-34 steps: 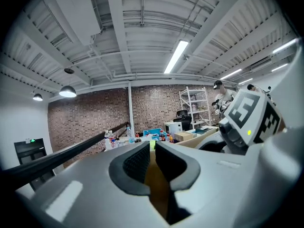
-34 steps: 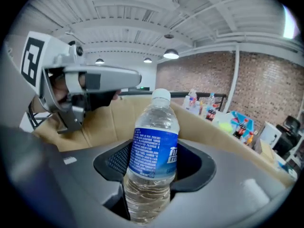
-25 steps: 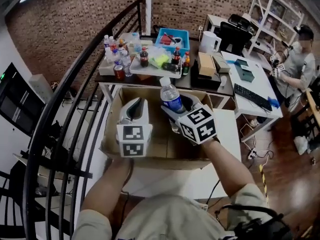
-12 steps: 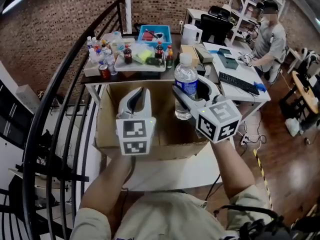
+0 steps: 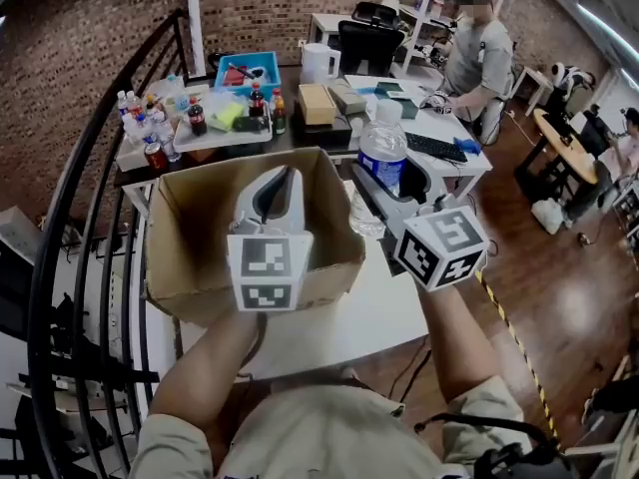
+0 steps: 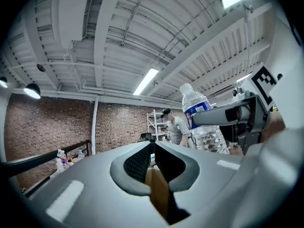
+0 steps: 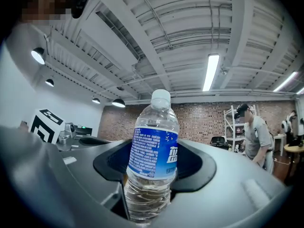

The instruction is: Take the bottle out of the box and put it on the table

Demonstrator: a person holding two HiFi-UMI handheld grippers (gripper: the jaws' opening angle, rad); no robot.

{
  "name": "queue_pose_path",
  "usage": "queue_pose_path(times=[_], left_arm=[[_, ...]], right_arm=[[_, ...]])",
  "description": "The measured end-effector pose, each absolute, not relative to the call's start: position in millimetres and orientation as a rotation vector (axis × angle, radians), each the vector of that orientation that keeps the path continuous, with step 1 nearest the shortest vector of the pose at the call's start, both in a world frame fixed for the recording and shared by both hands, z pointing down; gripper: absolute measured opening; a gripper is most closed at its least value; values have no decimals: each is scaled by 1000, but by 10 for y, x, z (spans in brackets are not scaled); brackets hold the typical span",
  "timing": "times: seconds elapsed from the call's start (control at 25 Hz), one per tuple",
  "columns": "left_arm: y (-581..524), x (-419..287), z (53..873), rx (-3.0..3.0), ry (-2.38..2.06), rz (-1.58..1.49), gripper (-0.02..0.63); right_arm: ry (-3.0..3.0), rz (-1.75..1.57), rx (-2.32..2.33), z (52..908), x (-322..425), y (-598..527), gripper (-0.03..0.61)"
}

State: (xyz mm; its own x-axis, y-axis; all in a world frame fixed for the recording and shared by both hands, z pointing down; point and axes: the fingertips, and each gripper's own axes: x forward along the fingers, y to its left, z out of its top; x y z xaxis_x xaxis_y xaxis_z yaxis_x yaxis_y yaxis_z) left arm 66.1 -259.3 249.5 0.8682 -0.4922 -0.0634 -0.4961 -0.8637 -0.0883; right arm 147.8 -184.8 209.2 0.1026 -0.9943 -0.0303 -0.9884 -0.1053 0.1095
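Your right gripper (image 5: 389,176) has its fingers clamped on the bottle (image 5: 382,133), which stands upright between them. Left gripper (image 5: 279,181) fingers are pressed together.

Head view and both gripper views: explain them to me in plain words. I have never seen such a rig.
There is no robot here. A person holds a tool in each hand, each ending in a two-jaw claw. The head view comes from a camera on the person's head, looking down. The two gripper views come from cameras riding on the tools. The right claw is clamped on a water bottle, upright, in the air right of the cardboard box. The left claw is shut and empty. The box stands on a white table.
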Motion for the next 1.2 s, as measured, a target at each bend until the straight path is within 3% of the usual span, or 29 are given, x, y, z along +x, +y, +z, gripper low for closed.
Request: queue_pose_path(times=[0.56,0.84,1.2], left_arm=[[-1450,1857,2389,-2953,661,75,18],[-1044,2316,3034,-2985,746,-17,18],[-1030,2389,3986,-3005,894,-115,8]], right_arm=[[-2061,-208,2353,2188,2518,-877,265],[-2121,-209,2334,2691,2903,-523,265],[-2058,-150,2376,3551,3081,-431,267]])
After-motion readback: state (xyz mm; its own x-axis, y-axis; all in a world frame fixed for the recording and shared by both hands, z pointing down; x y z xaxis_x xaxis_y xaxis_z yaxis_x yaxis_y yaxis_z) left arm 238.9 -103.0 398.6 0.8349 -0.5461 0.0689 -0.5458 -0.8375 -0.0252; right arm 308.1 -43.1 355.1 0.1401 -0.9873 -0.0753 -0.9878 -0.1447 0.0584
